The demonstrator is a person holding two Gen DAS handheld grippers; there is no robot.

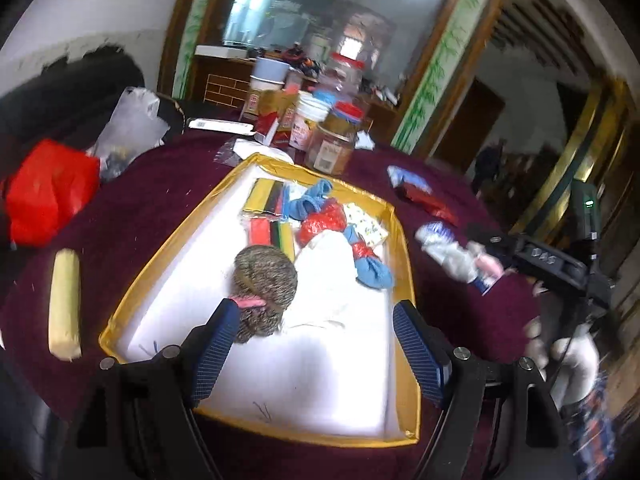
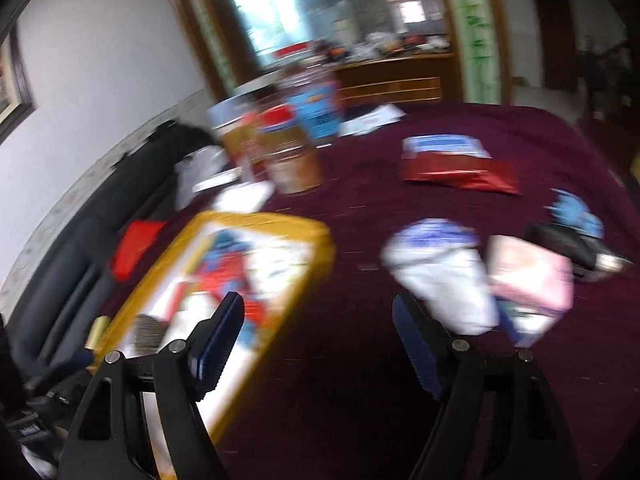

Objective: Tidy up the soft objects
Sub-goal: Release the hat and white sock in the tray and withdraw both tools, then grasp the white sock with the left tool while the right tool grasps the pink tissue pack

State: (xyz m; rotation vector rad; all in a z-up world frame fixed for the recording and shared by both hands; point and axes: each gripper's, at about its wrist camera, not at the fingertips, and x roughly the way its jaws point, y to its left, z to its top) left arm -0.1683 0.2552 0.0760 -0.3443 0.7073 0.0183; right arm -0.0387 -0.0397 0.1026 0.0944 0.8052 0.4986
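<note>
Left of the tray on the maroon-clothed table [image 1: 160,184]: pale yellow cylindrical roll [image 1: 64,304] lying loose, not yet sorted. Crumpled red plastic bag [image 1: 48,188] farther back left.

Centre: shallow gold-rimmed tray with white lining [image 1: 408,264], partly filled. Inside, left to right: stacked red, yellow and black flat sponges [image 1: 270,216], speckled grey-brown knitted ball with pink band [image 1: 266,280], white folded cloth [image 1: 332,264], blue cloth tied with red plastic [image 1: 360,256], small patterned pouch [image 1: 366,224]. Front part of tray bare.

Right of tray, on the table and outside it: blue-and-white soft packet on dark red foil pouch [image 2: 456,160], white soft bundle with blue print [image 2: 440,276], pink soft packet [image 2: 532,276], blue crumpled cloth on a black item [image 2: 576,216]. Roughly half done by the look of it; several soft pieces left to move into the tray.

Left hand-held gripper [image 1: 316,340]: spread wide, over the near part of the tray, nothing between the pads; left pad just beside or overlapping the knitted ball, contact not clear.

Right hand-held gripper [image 2: 320,340]: spread wide, empty, above bare cloth between the tray and the white bundle; view heavily blurred. Likely next pick: white bundle or pink packet.
</note>
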